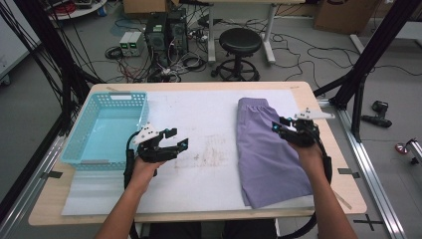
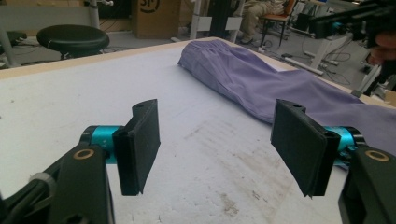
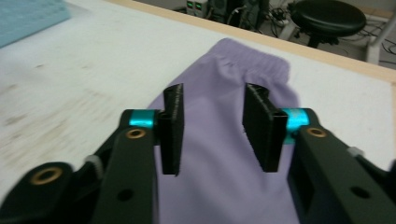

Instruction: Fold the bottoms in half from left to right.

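Clearly the shorts are soft, light and limp; the elastic waistband is best pinched. Both the left tongs and right tongs are held open, empty.

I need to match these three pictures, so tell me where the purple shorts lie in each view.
High view: the purple shorts lie folded on the table's right half, waistband at the far end, under the right tongs.
Left gripper view: the shorts run along the upper right, beyond the open jaws.
Right gripper view: the shorts lie centre, below the open jaws.
Shared landmark: the black stool beyond the table.
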`<state>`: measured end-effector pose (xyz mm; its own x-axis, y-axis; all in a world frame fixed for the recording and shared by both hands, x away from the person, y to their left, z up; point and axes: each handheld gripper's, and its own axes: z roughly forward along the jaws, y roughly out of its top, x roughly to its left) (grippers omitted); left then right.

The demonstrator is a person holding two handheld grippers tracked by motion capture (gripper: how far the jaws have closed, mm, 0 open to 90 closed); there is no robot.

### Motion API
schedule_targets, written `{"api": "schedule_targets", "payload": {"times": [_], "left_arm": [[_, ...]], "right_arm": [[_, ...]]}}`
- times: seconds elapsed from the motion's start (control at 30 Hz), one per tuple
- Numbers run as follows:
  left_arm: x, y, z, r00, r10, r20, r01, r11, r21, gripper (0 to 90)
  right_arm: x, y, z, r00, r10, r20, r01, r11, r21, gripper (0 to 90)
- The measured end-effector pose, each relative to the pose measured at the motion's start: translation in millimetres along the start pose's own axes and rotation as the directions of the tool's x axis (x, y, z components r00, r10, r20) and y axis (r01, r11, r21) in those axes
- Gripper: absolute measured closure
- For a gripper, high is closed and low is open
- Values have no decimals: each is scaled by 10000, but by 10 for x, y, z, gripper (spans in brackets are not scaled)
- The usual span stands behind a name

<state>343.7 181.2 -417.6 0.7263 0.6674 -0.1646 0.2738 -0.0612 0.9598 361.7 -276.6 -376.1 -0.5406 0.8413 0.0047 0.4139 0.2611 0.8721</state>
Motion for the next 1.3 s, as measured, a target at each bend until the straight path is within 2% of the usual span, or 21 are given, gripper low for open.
{"api": "schedule_targets", "payload": {"times": [0.2, 0.3, 0.43, 0.5, 0.63, 0.67, 0.73, 0.8, 0.87, 0.97, 1.0, 1.13, 1.23, 1.3], "left_arm": [[-91, 31, -35, 9998, 178, 96, -177, 9998, -56, 377], [-138, 40, -34, 9999, 143, 57, -143, 9999, -34, 378], [-184, 40, -14, 10000, -17, -54, 17, 10000, 20, 332], [-201, 35, -6, 10000, -19, -67, 19, 10000, 62, 332], [-219, 23, 9, 10000, -9, -93, 11, 9999, 155, 335], [-226, 20, 15, 10000, -27, -59, 28, 9999, 134, 337], [-235, 16, 22, 10000, 12, -28, -12, 9998, 173, 344], [-245, 9, 31, 10000, -7, -50, 7, 9999, 160, 352], [-250, 1, 42, 10000, -2, -21, 2, 9998, 195, 358], [-257, -9, 57, 10000, -32, -11, 32, 9998, 201, 366], [-258, -12, 62, 10000, -16, -4, 16, 9997, 230, 368], [-272, -18, 81, 9999, -25, 99, 23, 9997, 235, 379], [-286, -20, 89, 9999, -60, 162, 56, 9997, 230, 389], [-293, -22, 94, 9997, -75, 217, 68, 9995, 293, 424]], "right_arm": [[393, -450, -116, 9981, -269, -558, 280, 9994, 196, 605], [540, -603, -132, 9962, -378, -785, 404, 9987, 320, 596], [687, -646, -152, 9898, -353, -1384, 434, 9975, 560, 687], [787, -676, -150, 9850, -417, -1675, 536, 9963, 672, 689], [993, -688, -59, 9707, -884, -2236, 1131, 9885, 1002, 635], [1043, -687, -21, 9657, -916, -2431, 1217, 9863, 1116, 624], [1152, -704, 70, 9575, -1231, -2607, 1660, 9748, 1493, 621], [1232, -733, 167, 9556, -1739, -2379, 2217, 9561, 1917, 631], [1268, -749, 246, 9572, -1963, -2126, 2446, 9414, 2321, 695], [1268, -714, 270, 9552, -2126, -2060, 2596, 9359, 2382, 859], [1258, -702, 270, 9547, -2092, -2115, 2576, 9369, 2364, 895], [1199, -681, 248, 9581, -1596, -2379, 2129, 9524, 2183, 899], [1120, -625, 154, 9622, -1112, -2487, 1549, 9743, 1635, 899], [1059, -588, 81, 9634, -833, -2548, 1200, 9839, 1321, 899]]}}
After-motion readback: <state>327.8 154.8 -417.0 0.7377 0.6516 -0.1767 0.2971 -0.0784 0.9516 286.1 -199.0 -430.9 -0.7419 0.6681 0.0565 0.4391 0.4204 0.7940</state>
